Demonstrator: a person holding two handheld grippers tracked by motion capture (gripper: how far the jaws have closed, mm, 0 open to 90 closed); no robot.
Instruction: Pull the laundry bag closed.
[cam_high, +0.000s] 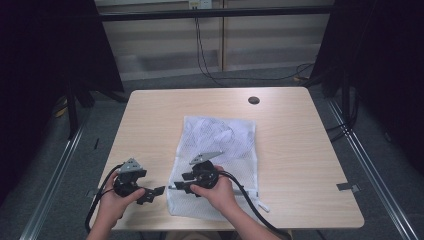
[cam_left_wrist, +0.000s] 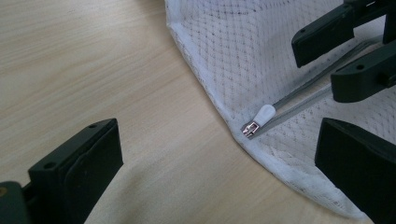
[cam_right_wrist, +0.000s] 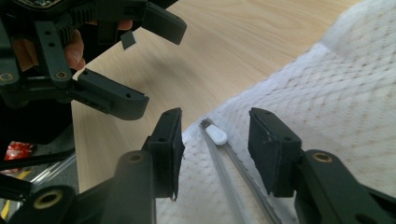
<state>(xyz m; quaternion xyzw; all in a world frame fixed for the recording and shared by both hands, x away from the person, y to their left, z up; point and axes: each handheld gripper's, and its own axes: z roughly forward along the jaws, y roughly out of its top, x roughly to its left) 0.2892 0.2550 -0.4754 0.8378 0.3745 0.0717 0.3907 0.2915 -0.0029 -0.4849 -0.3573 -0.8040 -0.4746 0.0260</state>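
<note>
While the table (cam_high: 290, 150) carried almost nothing else, a white mesh laundry bag (cam_high: 220, 135) lay flat across its middle, running down to the near edge, with something pale folded inside its far half. A small dark round spot (cam_high: 254, 100) sat well apart, close to the far edge. Down at the near edge both hands were in. The left gripper (cam_high: 152, 192) was beside the bag's near left corner, on bare wood, its jaws spread wide with nothing between them, aimed toward that corner. The right gripper (cam_high: 175, 187) was over the bag's near left corner, and here was the work: its jaws stood apart on either side of the zipper track (cam_right_wrist: 233, 172), the pads clear of the cloth and not yet pressing on anything. Between them, at the very end of the track by the bag's hem, lay the white zipper pull (cam_right_wrist: 215, 135) with its little metal slider (cam_left_wrist: 250, 128).

By my reckoning the job had hardly begun. The slider was parked at the corner end and I couldn't tell from the grey tape whether the bag was zipped or unzipped. Nothing was gripped; what was left was the pinch on the pull, a steadying hold on the corner, and the whole run along the track.
</note>
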